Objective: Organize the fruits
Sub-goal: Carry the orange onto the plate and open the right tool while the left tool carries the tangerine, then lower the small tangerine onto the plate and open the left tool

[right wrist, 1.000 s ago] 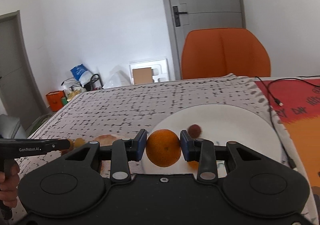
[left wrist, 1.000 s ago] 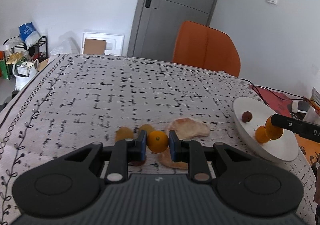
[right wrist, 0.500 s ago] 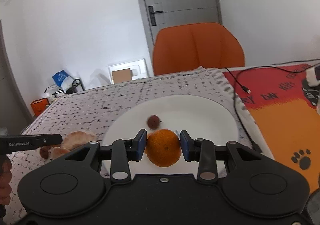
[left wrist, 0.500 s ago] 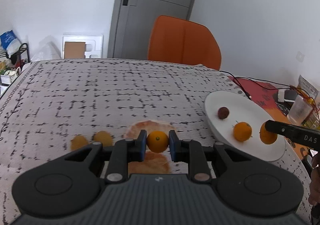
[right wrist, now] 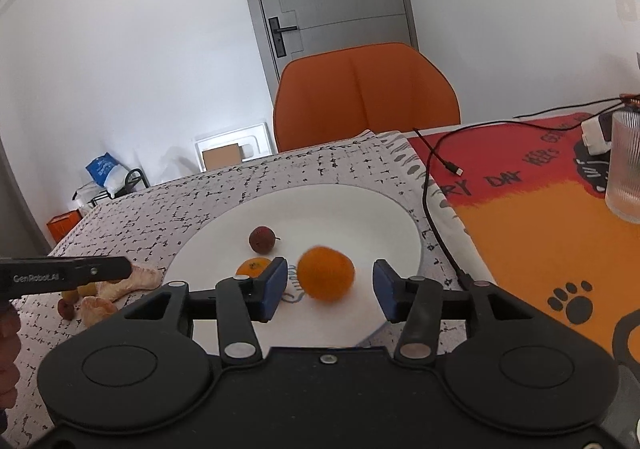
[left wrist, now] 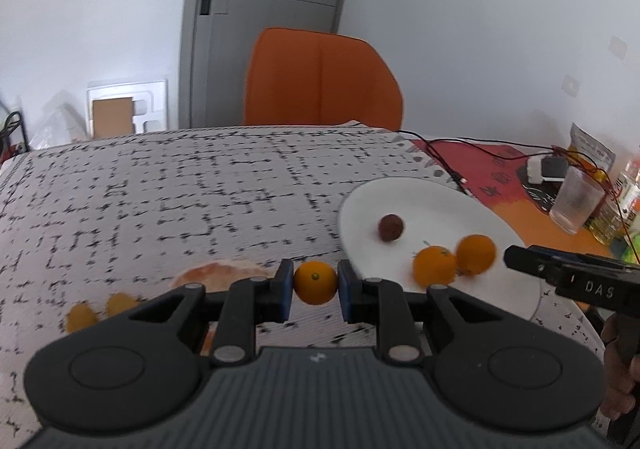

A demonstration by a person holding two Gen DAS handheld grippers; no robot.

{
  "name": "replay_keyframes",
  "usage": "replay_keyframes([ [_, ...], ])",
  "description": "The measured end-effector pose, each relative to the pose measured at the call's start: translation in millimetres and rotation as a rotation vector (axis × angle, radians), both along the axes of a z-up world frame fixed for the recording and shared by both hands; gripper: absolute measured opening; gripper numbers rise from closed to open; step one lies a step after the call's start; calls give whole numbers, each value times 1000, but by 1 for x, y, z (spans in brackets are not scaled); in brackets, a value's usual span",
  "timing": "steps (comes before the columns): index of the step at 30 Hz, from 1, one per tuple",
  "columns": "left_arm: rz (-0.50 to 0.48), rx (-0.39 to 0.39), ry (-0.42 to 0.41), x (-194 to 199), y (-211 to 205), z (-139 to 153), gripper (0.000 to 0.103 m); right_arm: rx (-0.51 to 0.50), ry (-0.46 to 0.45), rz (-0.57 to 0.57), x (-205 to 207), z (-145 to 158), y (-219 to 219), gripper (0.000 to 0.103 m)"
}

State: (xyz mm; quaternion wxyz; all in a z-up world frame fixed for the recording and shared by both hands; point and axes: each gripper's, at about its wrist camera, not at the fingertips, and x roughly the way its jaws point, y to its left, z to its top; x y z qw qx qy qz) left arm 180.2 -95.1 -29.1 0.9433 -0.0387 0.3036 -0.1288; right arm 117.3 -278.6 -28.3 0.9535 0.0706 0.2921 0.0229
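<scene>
Bench (left wrist: pixel 168 189) under a speckled grey cloth fills both views, its near edge hidden behind the black gripper bodies. Behind it stands an orange chair (right wrist: pixel 366 97), legs cut off by the bench edge. A white plate (right wrist: pixel 360 209) sits near the cloth's right edge, beside an orange-and-red mat (right wrist: pixel 540 241) carrying a ribbed glass (right wrist: pixel 624 169) that the frame edge cuts off. On the plate lie a dark red fruit (right wrist: pixel 262 239) and a small orange (right wrist: pixel 252 267), the latter half hidden by a blue pad. The right gripper (right wrist: pixel 330 287) has just been opening; its fingers stand apart, clear of a blurred orange (right wrist: pixel 326 273) over the plate. The left gripper (left wrist: pixel 315 291) pinches a small mandarin (left wrist: pixel 315 283) above the cloth. Peel pieces (right wrist: pixel 120 285) and small yellow fruits (left wrist: pixel 96 311) lie blurred, partly covered.
</scene>
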Motion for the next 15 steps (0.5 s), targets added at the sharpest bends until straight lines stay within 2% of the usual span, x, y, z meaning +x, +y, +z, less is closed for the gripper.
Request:
replay_keyframes([
  [4,-29,7,0,6,-13,0,22,2,-9,12,-4,-1,1,53],
  [15,-112,21,-13,18,-47,4,22,19,-26,5,-9,0,-4,53],
])
